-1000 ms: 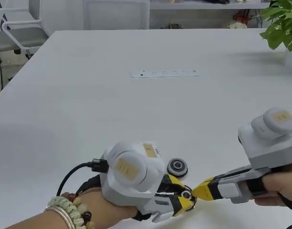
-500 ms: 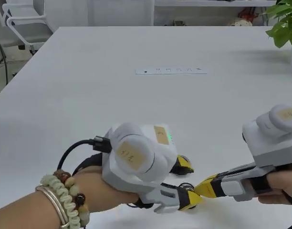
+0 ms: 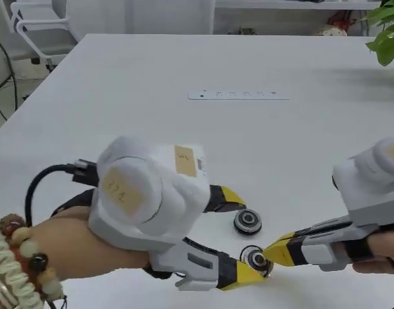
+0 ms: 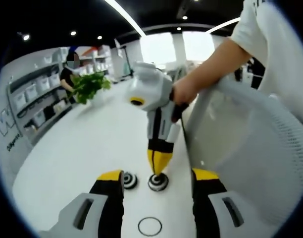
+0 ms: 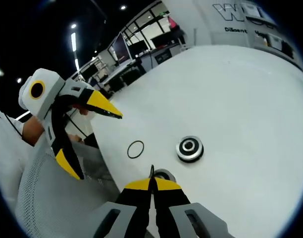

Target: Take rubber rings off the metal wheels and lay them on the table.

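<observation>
Since a second ago the left hand-held gripper (image 3: 239, 235) has let go of the metal wheel (image 3: 255, 259) it was clamping and has risen toward the head camera. Its jaws now stand released and wide apart. That wheel lies flat on the white worktop (image 3: 184, 129), between the two yellow tips and close to the lower one in the head view.

The right hand-held gripper (image 3: 269, 256) reaches in from the opposite side with its jaws clenched together. Its tip touches the rim of this wheel, and whether rubber is pinched between the jaws cannot be told.

A second wheel (image 3: 248, 221), with its black ring on, lies just beyond the first, also between the left hand-held gripper's spread jaws and apart from both tips.

In the left gripper view a loose rubber ring (image 4: 150, 226) lies flat on the worktop between that hand-held gripper's own jaws, nearer their base than either wheel.
</observation>
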Demonstrator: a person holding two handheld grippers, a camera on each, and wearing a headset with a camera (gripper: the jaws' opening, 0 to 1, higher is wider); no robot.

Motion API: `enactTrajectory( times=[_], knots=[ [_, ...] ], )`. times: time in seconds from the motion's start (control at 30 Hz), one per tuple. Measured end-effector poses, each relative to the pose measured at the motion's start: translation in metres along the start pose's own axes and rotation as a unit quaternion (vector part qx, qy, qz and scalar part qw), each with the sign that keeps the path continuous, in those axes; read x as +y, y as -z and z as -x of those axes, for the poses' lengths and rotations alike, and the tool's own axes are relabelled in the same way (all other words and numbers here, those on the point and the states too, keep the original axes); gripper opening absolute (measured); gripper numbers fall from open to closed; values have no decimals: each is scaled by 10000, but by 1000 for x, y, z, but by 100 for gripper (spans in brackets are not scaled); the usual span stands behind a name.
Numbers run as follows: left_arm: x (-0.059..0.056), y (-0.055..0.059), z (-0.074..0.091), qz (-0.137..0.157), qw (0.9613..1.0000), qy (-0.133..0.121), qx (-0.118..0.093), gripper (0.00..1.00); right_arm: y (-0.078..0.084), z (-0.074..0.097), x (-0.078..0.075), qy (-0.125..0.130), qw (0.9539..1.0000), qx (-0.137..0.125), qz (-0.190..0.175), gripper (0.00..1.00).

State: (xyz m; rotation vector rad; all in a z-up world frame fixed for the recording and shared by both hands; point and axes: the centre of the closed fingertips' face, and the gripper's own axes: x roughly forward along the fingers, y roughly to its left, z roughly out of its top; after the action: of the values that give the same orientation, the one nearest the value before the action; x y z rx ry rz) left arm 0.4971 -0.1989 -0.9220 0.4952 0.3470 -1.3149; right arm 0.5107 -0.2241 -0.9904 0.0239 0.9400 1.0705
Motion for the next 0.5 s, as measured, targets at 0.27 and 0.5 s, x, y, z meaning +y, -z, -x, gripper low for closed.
enactTrajectory(
  times=[0.27, 0.5],
  knots=[
    [10, 10, 36, 367, 9979, -516, -104, 70, -8, 3, 13, -76, 9998, -154, 118, 0],
    [13, 20, 66, 637, 9940, -881, -129, 76, -11, 7, 19, -148, 9995, -224, 169, 0]
  ],
)
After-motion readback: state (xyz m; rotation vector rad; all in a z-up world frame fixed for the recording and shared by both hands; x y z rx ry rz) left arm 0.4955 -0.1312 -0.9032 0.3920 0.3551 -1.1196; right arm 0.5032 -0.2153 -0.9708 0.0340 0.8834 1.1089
